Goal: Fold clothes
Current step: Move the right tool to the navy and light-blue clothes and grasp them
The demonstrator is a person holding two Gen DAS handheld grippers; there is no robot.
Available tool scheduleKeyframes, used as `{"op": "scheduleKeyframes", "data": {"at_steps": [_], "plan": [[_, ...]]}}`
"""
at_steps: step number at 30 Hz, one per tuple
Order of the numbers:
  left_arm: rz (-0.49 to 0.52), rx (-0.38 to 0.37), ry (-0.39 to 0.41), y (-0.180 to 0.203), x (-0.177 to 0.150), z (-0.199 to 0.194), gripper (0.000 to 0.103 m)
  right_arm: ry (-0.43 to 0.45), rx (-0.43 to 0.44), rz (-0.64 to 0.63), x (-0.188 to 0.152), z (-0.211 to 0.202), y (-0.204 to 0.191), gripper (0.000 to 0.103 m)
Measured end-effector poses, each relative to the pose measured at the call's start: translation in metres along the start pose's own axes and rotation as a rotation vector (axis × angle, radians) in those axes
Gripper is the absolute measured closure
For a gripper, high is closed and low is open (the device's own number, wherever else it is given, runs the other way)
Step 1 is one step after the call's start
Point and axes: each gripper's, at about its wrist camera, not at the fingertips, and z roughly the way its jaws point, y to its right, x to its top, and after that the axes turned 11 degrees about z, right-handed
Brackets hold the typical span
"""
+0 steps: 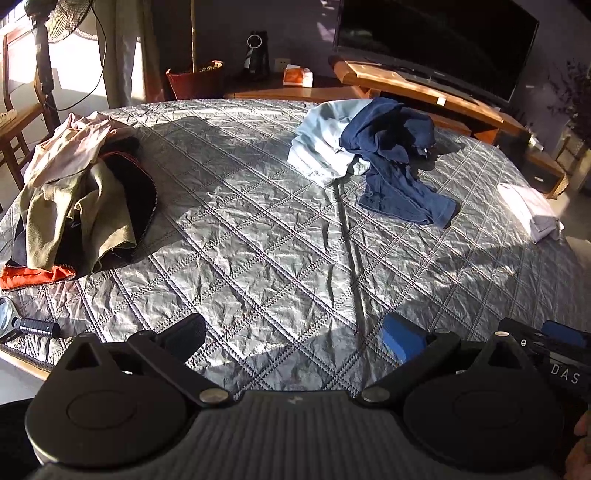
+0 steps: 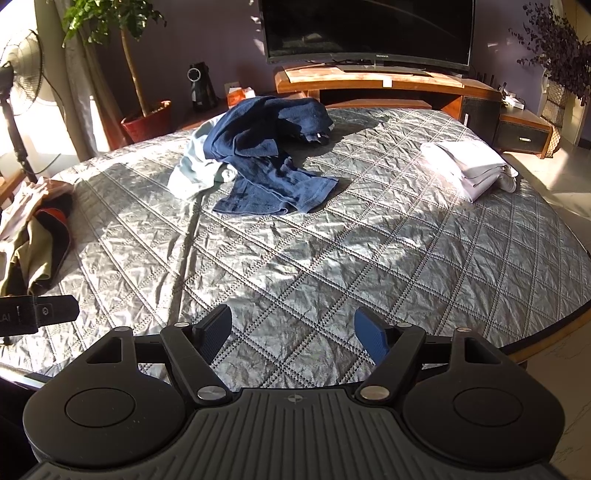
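Note:
A crumpled navy garment (image 1: 391,155) (image 2: 266,155) lies on the far part of the grey quilted table cover (image 1: 258,240) (image 2: 295,251), partly over a light blue garment (image 1: 325,147) (image 2: 192,170). A folded white garment (image 1: 528,210) (image 2: 469,166) sits at the right. A heap of olive, pink, black and orange clothes (image 1: 81,192) (image 2: 29,236) lies at the left. My left gripper (image 1: 295,339) is open and empty above the near edge. My right gripper (image 2: 293,334) is open and empty above the near edge; it also shows in the left wrist view (image 1: 546,343).
A TV (image 2: 369,33) on a wooden stand (image 2: 369,81) is behind the table. A potted plant (image 2: 147,122), a fan (image 2: 18,74) and a wooden chair (image 1: 18,110) stand at the left. A black-handled tool (image 1: 33,325) lies at the near left edge.

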Motion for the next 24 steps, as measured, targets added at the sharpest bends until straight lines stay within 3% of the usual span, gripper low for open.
{"op": "scheduleKeyframes", "data": {"at_steps": [6,10,13,17,19,21,24], "plan": [[-0.002,0.008,0.005,-0.013,0.025,0.017,0.001,0.044,0.036,0.003,0.003,-0.006,0.001,0.022],[-0.005,0.025,0.007,-0.026,0.045,0.033,0.001,0.039,0.15,-0.008,0.017,0.0,0.0,0.021],[0.001,0.038,0.011,-0.035,0.062,0.048,0.001,0.14,0.167,-0.077,0.036,0.007,-0.011,0.018],[0.029,0.071,0.04,-0.043,0.086,0.067,0.001,0.21,0.19,-0.204,0.07,0.036,-0.03,0.019],[0.011,0.072,0.042,-0.049,0.092,0.075,0.001,0.242,0.201,-0.268,0.087,0.051,-0.039,0.033],[-0.018,0.069,0.029,-0.054,0.096,0.083,0.001,0.225,0.2,-0.298,0.104,0.076,-0.046,0.055],[-0.053,0.076,0.002,-0.061,0.1,0.094,0.001,0.193,0.173,-0.37,0.12,0.117,-0.062,0.056]]}}
